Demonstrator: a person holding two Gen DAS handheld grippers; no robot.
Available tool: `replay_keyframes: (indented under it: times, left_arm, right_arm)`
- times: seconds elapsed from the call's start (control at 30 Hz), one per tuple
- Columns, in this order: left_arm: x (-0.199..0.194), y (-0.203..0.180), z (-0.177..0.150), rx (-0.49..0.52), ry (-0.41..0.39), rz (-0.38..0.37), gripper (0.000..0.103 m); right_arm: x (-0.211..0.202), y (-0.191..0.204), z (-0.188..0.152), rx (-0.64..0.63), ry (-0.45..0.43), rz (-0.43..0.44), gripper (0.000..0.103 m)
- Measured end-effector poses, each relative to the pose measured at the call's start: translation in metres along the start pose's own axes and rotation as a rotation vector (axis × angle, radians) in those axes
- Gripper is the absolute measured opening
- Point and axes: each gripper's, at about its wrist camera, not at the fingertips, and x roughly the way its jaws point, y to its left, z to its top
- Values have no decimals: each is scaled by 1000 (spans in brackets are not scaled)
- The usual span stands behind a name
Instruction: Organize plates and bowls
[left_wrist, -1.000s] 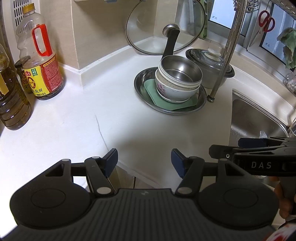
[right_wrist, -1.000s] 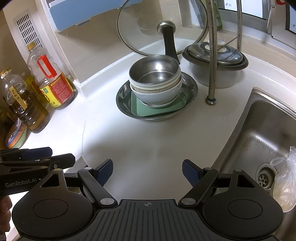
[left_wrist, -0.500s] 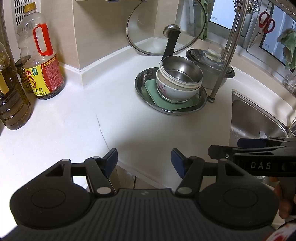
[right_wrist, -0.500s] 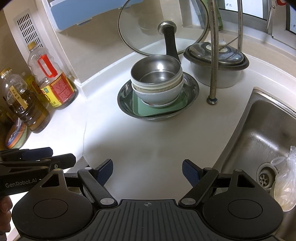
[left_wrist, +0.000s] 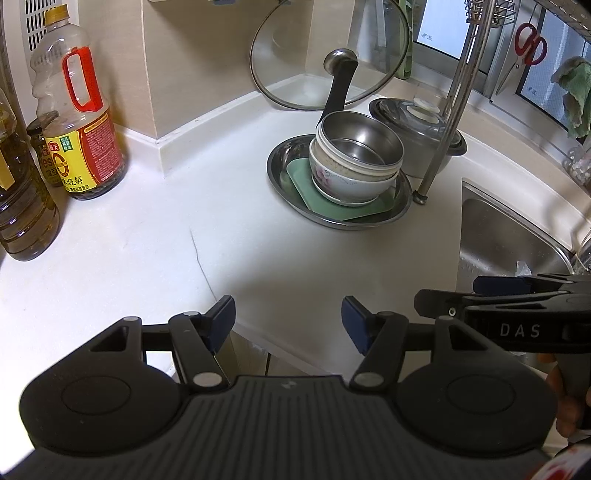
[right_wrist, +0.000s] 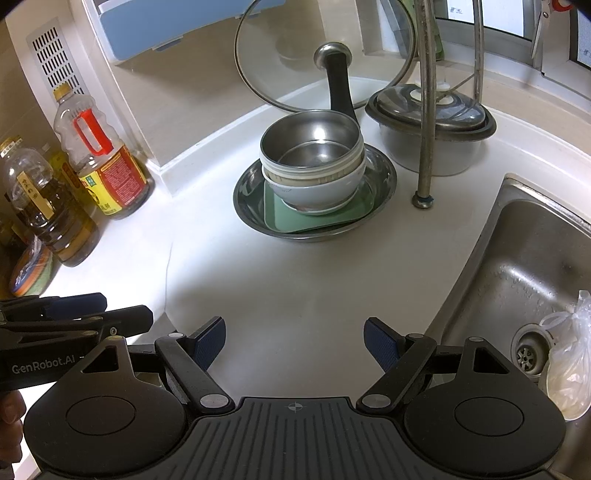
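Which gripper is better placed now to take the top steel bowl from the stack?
Probably the right gripper: the steel bowl lies almost straight ahead of its open jaws. The left gripper, also open, sees it off to the right.

Steel bowl (right_wrist: 314, 147) nests in stacked white bowls (right_wrist: 325, 192) on green plate (right_wrist: 317, 218).

"DAS" on right tongs (left_wrist: 517, 312), "GenRobot.AI" on left tongs (right_wrist: 74, 325)

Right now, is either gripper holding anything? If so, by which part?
Nothing is held. The left gripper and right gripper are both open and empty, short of the stacked bowls in the steel plate.
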Motion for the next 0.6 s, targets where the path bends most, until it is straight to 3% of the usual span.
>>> replay_keyframes:
  times: [0.6]
  left_arm:
    - [3, 0, 1, -1, 1, -5, 61]
  right_arm:
    - [0, 0, 1, -1, 0, 1, 82]
